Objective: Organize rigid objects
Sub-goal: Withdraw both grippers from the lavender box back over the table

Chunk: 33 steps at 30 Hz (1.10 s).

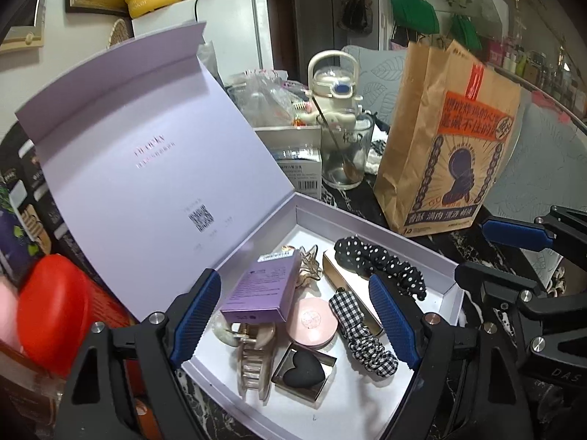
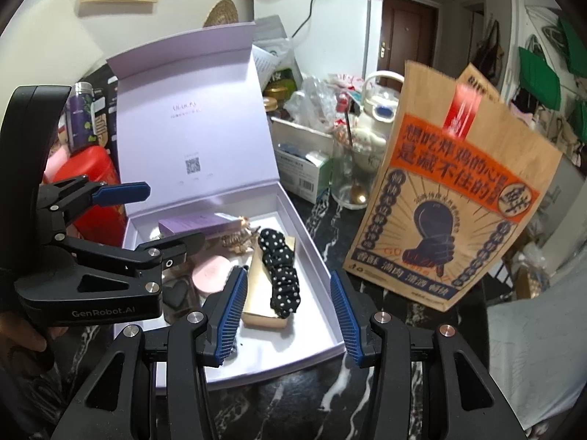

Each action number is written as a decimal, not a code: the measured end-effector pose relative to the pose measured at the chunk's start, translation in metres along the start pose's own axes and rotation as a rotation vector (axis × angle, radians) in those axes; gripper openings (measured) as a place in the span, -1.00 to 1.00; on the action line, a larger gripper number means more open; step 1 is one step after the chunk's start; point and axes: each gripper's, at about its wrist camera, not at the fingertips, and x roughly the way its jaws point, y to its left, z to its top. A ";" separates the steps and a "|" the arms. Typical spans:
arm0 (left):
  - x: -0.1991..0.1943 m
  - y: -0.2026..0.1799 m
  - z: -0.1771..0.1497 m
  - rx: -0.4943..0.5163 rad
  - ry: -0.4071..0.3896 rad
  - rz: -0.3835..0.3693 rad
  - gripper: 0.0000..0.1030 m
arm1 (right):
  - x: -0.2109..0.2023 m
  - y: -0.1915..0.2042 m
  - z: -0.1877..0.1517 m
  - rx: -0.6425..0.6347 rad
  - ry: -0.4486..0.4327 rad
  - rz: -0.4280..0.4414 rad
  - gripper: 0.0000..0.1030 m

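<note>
An open lilac box [image 1: 449, 275] [image 2: 315, 253] lies on the dark marble table, lid up. Inside it lie a purple carton [image 1: 262, 286] [image 2: 194, 225], a pink compact [image 1: 312, 321] [image 2: 212, 273], a black heart sponge in a clear case [image 1: 302, 368], a beige hair claw [image 1: 253, 359], a gold box [image 2: 264, 289], a polka-dot scrunchie [image 1: 381, 262] [image 2: 282, 271] and a checked scrunchie [image 1: 361, 333]. My left gripper [image 1: 295, 315] [image 2: 168, 216] is open and empty over the box. My right gripper [image 2: 288, 315] [image 1: 513, 256] is open and empty at the box's near right side.
A brown paper bag [image 1: 447, 146] [image 2: 447, 201] stands right of the box. Behind it are a glass with a spoon [image 1: 345, 154], a white bottle [image 1: 332, 84] and cartons [image 1: 301, 168]. A red tin [image 1: 51, 322] stands to the left.
</note>
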 end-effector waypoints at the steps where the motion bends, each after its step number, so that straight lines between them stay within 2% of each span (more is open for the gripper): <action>1: -0.003 0.000 0.002 0.001 -0.006 0.002 0.61 | -0.002 0.001 0.001 -0.003 -0.006 -0.001 -0.09; 3: -0.012 -0.001 0.005 0.001 -0.021 0.008 0.61 | -0.009 0.002 0.005 -0.010 -0.022 -0.003 -0.08; 6: -0.026 0.001 0.009 -0.003 -0.039 0.013 0.62 | -0.022 0.005 0.009 -0.017 -0.054 -0.004 0.10; 9: -0.039 0.002 0.011 -0.011 -0.054 0.014 0.65 | -0.036 0.007 0.012 -0.017 -0.084 -0.009 0.17; 11: -0.048 0.004 0.011 -0.021 -0.066 0.015 0.95 | -0.045 0.007 0.013 -0.011 -0.102 -0.020 0.33; 17: -0.080 0.005 0.007 -0.037 -0.113 0.026 0.99 | -0.076 0.008 0.012 0.002 -0.162 -0.058 0.65; 22: -0.108 0.003 -0.001 -0.039 -0.153 0.038 0.99 | -0.102 0.013 0.006 -0.005 -0.205 -0.079 0.77; 33: -0.162 0.001 -0.026 -0.053 -0.199 0.050 0.99 | -0.142 0.027 -0.014 0.022 -0.254 -0.089 0.81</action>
